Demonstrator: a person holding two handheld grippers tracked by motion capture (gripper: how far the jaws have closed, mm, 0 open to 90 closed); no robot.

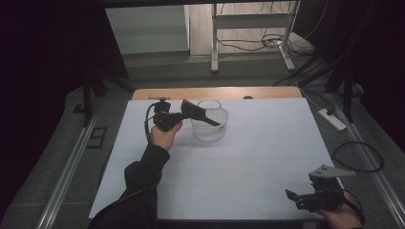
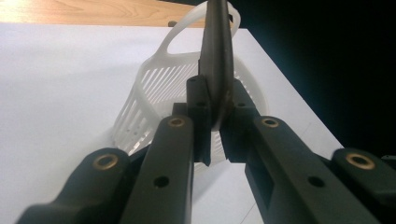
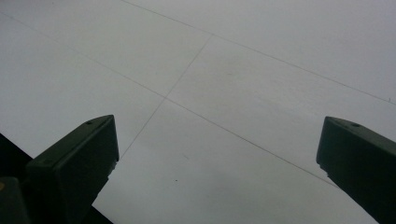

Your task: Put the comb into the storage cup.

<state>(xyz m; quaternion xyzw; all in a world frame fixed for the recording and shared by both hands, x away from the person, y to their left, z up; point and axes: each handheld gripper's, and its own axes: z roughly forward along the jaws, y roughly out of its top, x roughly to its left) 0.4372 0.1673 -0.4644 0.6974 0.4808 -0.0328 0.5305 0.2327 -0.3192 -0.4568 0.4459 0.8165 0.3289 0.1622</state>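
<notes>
Basket (image 1: 210, 125) of white plastic stands near the table's (image 1: 248, 157) far edge; left gripper (image 1: 210, 119) clamps a flat dark object (image 2: 215, 60) over it, right gripper (image 1: 292, 196) gapes at the near right corner.

The person is wearing a black long sleeve (image 1: 143, 176); the left tongs (image 2: 215, 133) are showing matte black links with brass pins; a grey three-cornered plate is topping the right tongs (image 1: 292, 196).

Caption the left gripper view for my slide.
Left gripper shut on a thin dark flat object, held edge-on over the white slatted basket on the white table.
</notes>
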